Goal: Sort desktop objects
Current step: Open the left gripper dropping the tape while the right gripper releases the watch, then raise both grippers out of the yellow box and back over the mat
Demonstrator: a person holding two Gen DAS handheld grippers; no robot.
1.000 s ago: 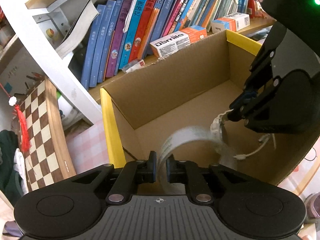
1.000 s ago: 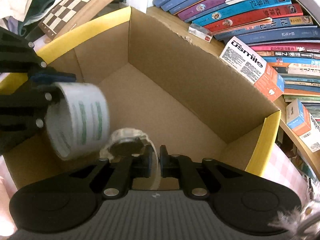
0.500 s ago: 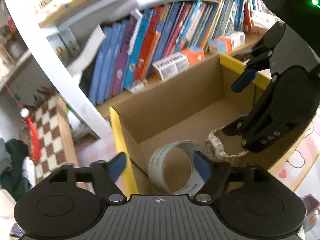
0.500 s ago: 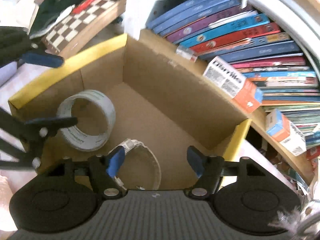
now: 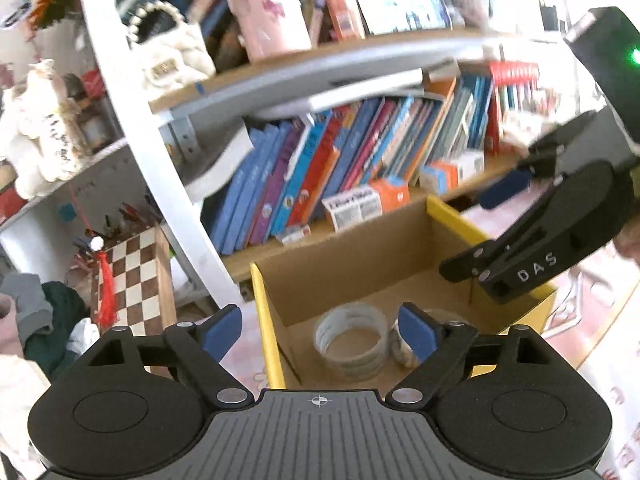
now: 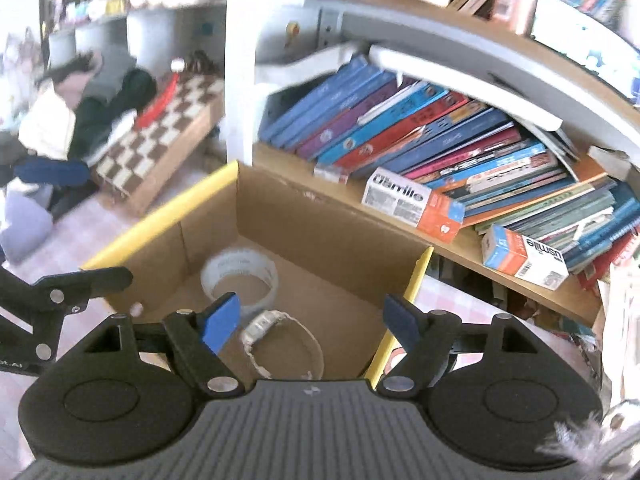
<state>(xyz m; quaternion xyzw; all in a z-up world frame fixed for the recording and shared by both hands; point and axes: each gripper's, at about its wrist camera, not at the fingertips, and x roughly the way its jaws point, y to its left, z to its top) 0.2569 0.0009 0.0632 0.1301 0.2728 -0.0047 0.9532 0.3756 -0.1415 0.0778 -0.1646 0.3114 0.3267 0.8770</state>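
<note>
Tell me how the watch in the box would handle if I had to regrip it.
The watch lies on the box floor beside the tape roll. Its band arcs in a thin open loop, so it would probably flex and sag instead of staying stiff. It looks light. The glossy case may slip in a gripper; pinching the band seems safer.

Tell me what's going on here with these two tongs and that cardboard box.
A person is sorting desk items into the cardboard box with handheld tongs. The roll of tape and the wristwatch both lie on the box floor, side by side. The left tongs and right tongs are both open and empty, held above the box. Behind it stands a shelf of books.
</note>
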